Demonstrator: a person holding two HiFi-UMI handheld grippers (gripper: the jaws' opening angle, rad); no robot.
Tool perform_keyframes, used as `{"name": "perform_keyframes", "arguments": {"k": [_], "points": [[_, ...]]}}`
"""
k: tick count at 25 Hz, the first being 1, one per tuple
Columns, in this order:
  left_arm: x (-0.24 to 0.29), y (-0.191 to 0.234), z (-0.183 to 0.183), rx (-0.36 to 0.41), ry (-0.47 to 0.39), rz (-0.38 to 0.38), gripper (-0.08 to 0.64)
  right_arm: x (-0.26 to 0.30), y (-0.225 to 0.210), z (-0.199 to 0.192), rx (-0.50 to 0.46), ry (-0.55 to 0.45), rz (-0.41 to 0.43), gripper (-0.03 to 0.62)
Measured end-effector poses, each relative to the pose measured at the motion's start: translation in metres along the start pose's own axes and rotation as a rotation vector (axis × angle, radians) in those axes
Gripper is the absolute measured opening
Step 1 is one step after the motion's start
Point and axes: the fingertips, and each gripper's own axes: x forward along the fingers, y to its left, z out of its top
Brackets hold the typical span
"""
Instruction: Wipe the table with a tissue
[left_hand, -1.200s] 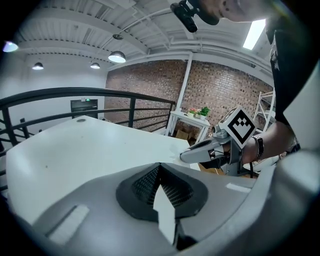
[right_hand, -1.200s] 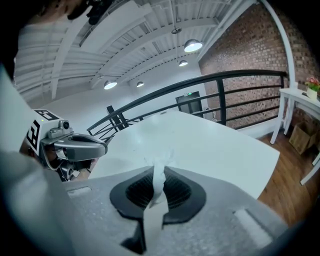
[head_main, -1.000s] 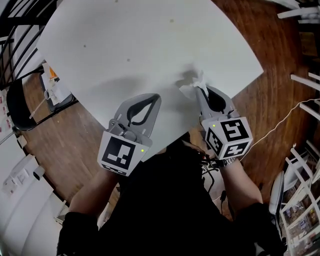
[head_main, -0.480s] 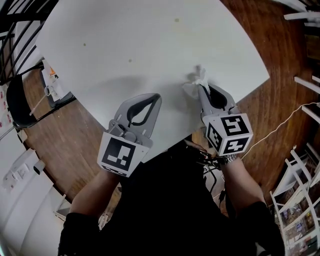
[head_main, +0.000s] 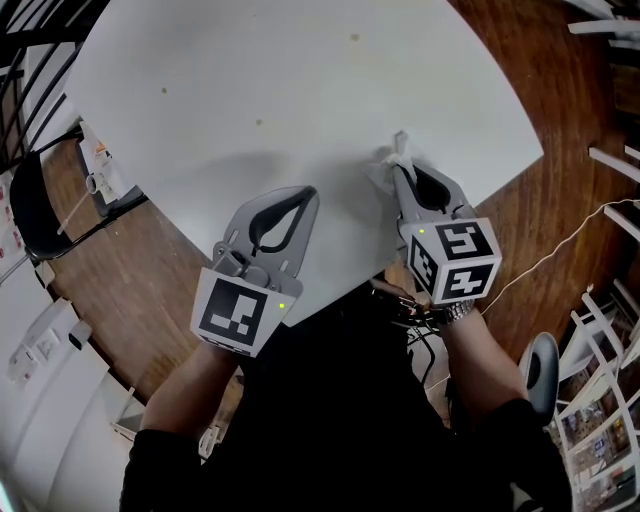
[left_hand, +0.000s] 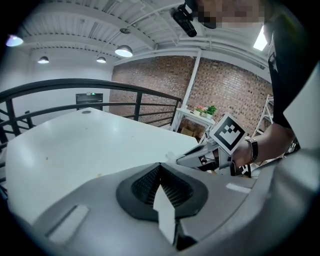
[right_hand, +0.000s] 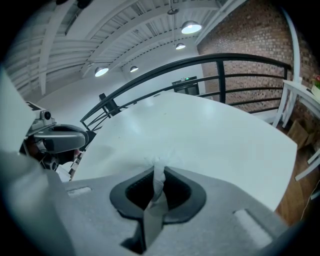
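Tissue (head_main: 392, 160), seen in the head view, sits crumpled on the white surface (head_main: 280, 70) close to the edge nearest the person. It is pinched at the tip of the right gripper (head_main: 398, 172). The left gripper (head_main: 304, 196) points over the same edge, off to the left and apart from the tissue. A few small specks (head_main: 259, 122) dot the surface farther out. A wooden floor (head_main: 130, 290) shows around the surface, with a black chair (head_main: 30, 210) at the far left.

The left gripper view shows that gripper's jaws together with nothing between them. The white surface stretches ahead, a dark railing (left_hand: 100, 87) curves behind it, and a brick wall (left_hand: 225, 85) stands beyond. The right gripper shows to the right with its marker cube (left_hand: 227, 132).

The right gripper view shows the jaws clamped on a twisted strand of the tissue, which rises between the pads and fans out onto the surface. The left gripper is visible at the left margin.
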Motion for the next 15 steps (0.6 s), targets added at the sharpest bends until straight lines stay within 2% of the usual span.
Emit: {"name": "perform_keyframes", "arguments": {"k": [15], "points": [[-0.015, 0.003, -0.001, -0.011, -0.012, 0.02, 0.015, 0.002, 0.005, 0.002, 0.004, 0.018, -0.002, 0.017]]}}
